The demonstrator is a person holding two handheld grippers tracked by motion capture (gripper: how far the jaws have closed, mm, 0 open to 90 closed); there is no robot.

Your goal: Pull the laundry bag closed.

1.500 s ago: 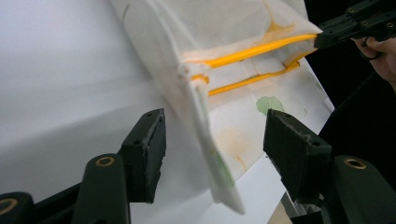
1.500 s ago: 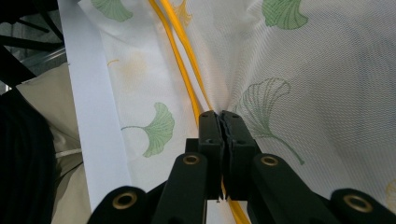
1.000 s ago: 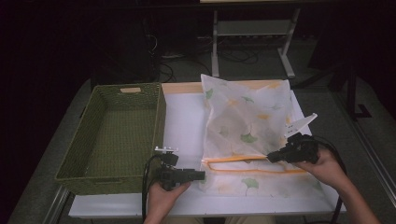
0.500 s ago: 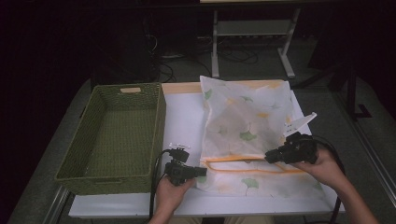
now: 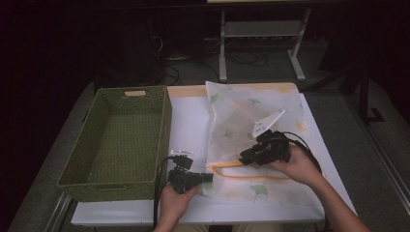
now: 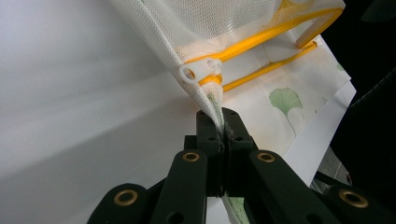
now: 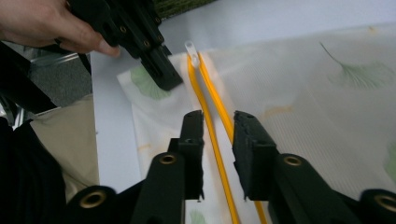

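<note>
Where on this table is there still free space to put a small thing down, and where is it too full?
Free: the white table sheet between the green woven basket and the white mesh laundry bag with yellow zipper, and the basket's floor. Crowded: the bag's near edge, where the left gripper pinches the corner and the right gripper hovers over the zipper.

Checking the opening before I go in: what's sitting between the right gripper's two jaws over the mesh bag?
In the right gripper view, the right gripper stands open over the mesh bag; one yellow zipper band runs up between its jaws.
</note>
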